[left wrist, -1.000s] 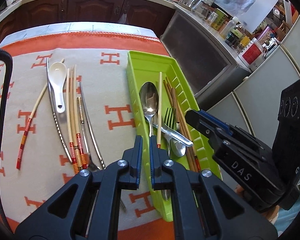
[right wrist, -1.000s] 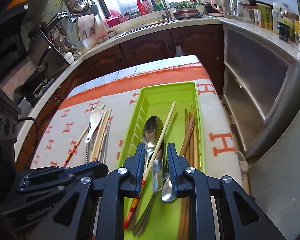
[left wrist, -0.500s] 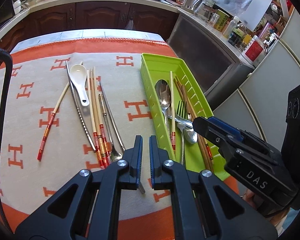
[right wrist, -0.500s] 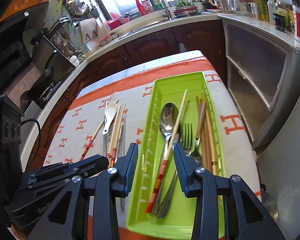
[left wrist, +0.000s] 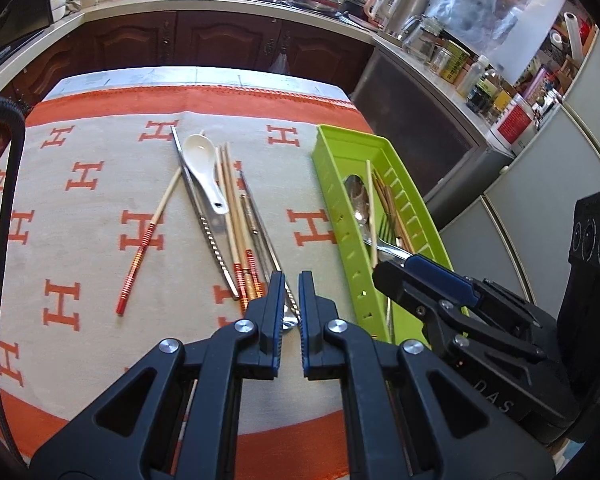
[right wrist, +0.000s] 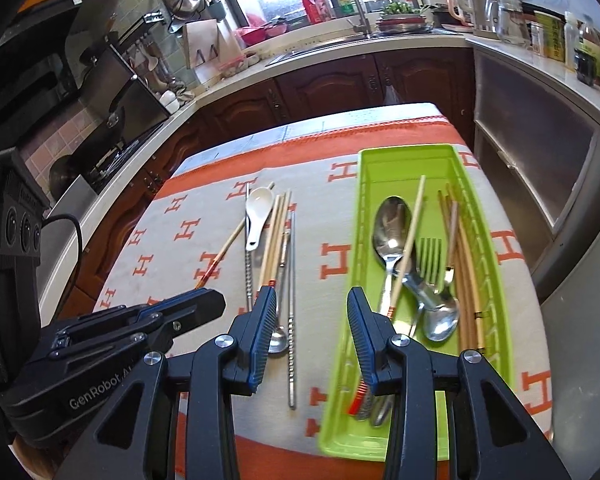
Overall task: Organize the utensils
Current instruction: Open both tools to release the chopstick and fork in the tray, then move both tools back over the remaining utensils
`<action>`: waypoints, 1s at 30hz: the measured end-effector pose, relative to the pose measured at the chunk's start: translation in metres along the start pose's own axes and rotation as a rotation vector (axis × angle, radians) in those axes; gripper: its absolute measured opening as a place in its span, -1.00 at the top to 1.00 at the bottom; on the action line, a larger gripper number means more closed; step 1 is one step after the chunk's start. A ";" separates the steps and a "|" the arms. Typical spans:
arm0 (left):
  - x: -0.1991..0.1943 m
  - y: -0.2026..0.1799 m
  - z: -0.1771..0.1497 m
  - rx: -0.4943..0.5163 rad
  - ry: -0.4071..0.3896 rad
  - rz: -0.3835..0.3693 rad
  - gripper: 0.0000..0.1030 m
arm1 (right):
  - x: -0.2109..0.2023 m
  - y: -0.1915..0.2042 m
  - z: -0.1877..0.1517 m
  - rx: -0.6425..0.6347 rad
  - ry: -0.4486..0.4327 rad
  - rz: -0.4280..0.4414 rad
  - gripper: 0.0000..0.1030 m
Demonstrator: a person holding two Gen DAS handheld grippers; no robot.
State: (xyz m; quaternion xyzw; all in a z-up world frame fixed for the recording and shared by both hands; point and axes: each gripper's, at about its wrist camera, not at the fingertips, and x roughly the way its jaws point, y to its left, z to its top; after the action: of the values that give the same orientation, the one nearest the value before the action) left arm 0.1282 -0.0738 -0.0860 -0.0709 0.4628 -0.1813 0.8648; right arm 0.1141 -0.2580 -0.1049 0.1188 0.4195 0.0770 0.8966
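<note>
A lime-green tray [right wrist: 488, 216] [left wrist: 340, 148] on the right holds metal spoons [right wrist: 392, 224], a fork [right wrist: 430, 256], brown chopsticks [right wrist: 466, 264] and one red-banded chopstick [right wrist: 408, 240]. On the cloth to its left lie a white ceramic spoon [left wrist: 202, 160] [right wrist: 256, 212], several chopsticks [left wrist: 232, 208], metal chopsticks [right wrist: 292, 280] and a lone red-banded chopstick [left wrist: 150, 236]. My left gripper [left wrist: 290, 280] is nearly shut and empty over the ends of the loose utensils. My right gripper [right wrist: 312, 300] is open and empty above the tray's left rim.
The orange and beige H-pattern cloth [left wrist: 80, 208] covers the table. Dark cabinets [left wrist: 220, 40] and a sink counter stand behind. A grey cabinet with jars [left wrist: 452, 120] is to the right. A black cable [left wrist: 4, 184] runs along the left.
My right gripper has opened, released the red-banded chopstick into the tray and pulled back to the left. My left gripper has moved left from the tray to the loose utensils.
</note>
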 end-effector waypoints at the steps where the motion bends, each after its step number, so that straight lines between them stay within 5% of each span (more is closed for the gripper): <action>1: -0.002 0.004 0.001 -0.008 -0.005 0.005 0.93 | 0.002 0.003 0.000 -0.004 0.004 0.002 0.28; 21: -0.003 0.123 0.023 -0.157 -0.037 0.111 0.93 | 0.055 0.053 0.037 -0.112 0.049 -0.002 0.28; 30: 0.033 0.135 0.028 -0.133 0.028 0.077 0.93 | 0.117 0.055 0.072 -0.025 0.174 0.082 0.30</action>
State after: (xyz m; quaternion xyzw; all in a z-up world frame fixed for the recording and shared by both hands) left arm 0.2021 0.0369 -0.1350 -0.1076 0.4882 -0.1178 0.8580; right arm 0.2415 -0.1875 -0.1308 0.1177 0.4896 0.1288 0.8543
